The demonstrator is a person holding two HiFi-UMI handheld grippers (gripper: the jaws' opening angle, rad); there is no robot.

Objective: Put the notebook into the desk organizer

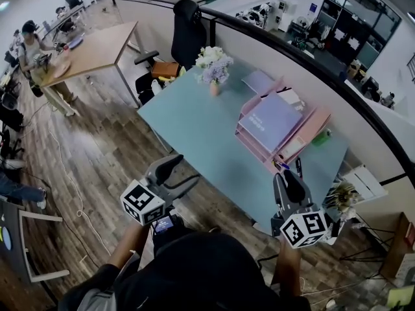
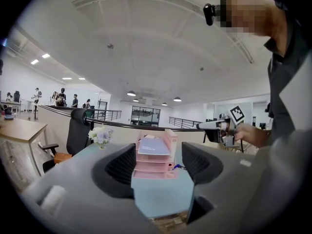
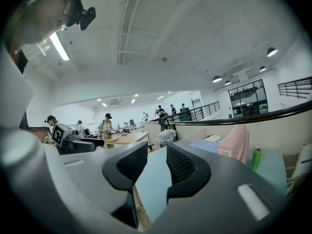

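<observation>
A lavender notebook (image 1: 269, 118) lies flat in the top tray of the pink tiered desk organizer (image 1: 310, 129) on the teal table (image 1: 194, 125). In the left gripper view the organizer (image 2: 152, 165) with the notebook (image 2: 153, 145) stands straight ahead, well beyond the jaws. My left gripper (image 1: 175, 173) hovers off the table's near edge, open and empty (image 2: 158, 162). My right gripper (image 1: 286, 179) is held over the near right corner, its jaws apart by a narrow gap with nothing between them (image 3: 157, 160). The organizer (image 3: 236, 140) shows to its right.
A vase of flowers (image 1: 214, 67) stands at the table's far left, another lavender book (image 1: 258, 81) behind the organizer, a green can (image 1: 322, 137) to its right, pens (image 1: 297, 167) near the front. A black chair (image 1: 188, 31) and a low partition wall (image 1: 305, 70) border the table.
</observation>
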